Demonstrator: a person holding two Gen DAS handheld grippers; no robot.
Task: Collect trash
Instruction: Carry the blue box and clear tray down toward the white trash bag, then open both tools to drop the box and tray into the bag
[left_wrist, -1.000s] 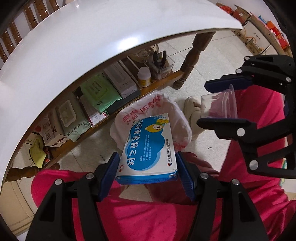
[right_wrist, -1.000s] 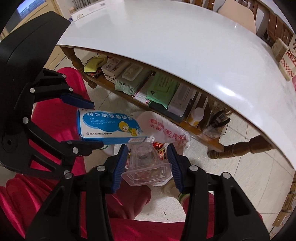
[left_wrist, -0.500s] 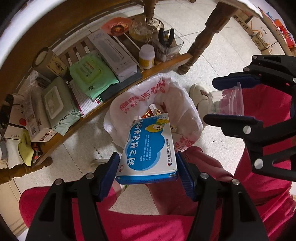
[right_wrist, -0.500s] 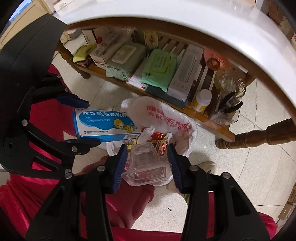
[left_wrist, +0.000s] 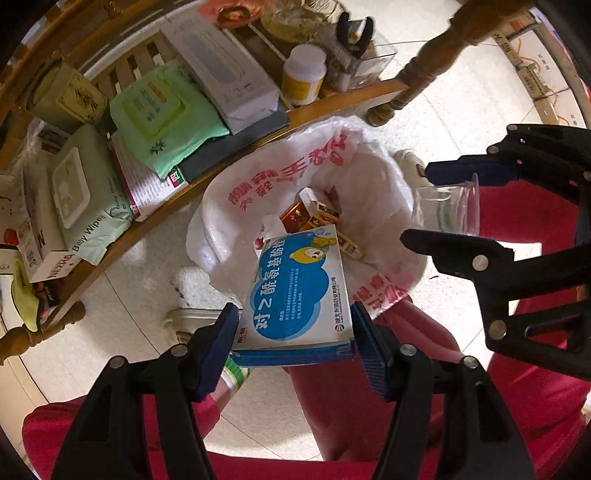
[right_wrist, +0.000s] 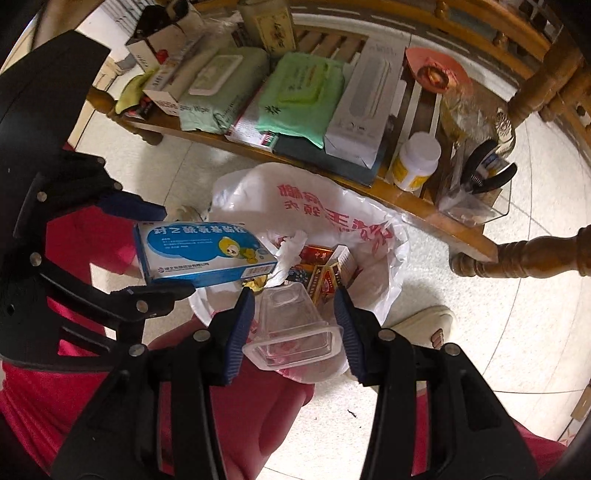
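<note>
My left gripper (left_wrist: 293, 332) is shut on a blue and white medicine box (left_wrist: 297, 291) and holds it just above the near rim of a bin lined with a white plastic bag (left_wrist: 280, 181). The box also shows in the right wrist view (right_wrist: 201, 253). My right gripper (right_wrist: 295, 319) is shut on a clear plastic cup (right_wrist: 291, 326), held over the same bag (right_wrist: 325, 206) on its right side. The cup shows in the left wrist view (left_wrist: 448, 212). Red cartons (left_wrist: 314, 212) and crumpled tissue (right_wrist: 290, 251) lie inside the bag.
A low wooden shelf (left_wrist: 207, 173) behind the bin holds wipes packs (left_wrist: 162, 114), a white box (left_wrist: 225, 70), a pill bottle (left_wrist: 304, 74) and a clear organiser (right_wrist: 476, 195). A table leg (right_wrist: 517, 258) stands right. The person's red trousers (left_wrist: 369, 413) and slipper (right_wrist: 421, 325) are near the bin.
Both grippers have dropped below the white tabletop and moved closer to the bin, so the shelf and bag contents now show. Each still holds its item.
</note>
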